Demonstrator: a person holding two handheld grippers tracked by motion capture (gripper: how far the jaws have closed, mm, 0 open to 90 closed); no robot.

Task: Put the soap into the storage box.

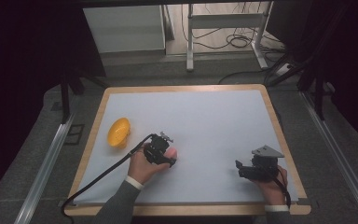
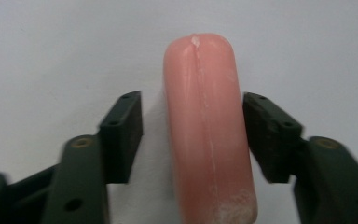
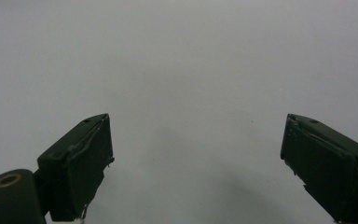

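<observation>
A pink sausage [image 2: 205, 130] lies lengthwise on the white sheet between the jaws of my left gripper [image 2: 193, 100]. The right-hand pad [image 2: 265, 135] sits against its side, while a narrow gap of sheet shows between the sausage and the left-hand pad [image 2: 123, 133]. In the high view the left gripper [image 1: 161, 148] is low over the sheet left of centre, with the sausage's pink end [image 1: 172, 153] beside it. My right gripper [image 1: 239, 169] rests near the front right, open [image 3: 196, 154] with only bare sheet between its jaws.
A yellow bowl [image 1: 119, 132] stands on the sheet to the left of the left gripper. The white sheet covers a wood-rimmed table [image 1: 275, 121]. The left gripper's cable [image 1: 98, 179] trails off the front left corner. A metal frame and cables stand beyond the far edge.
</observation>
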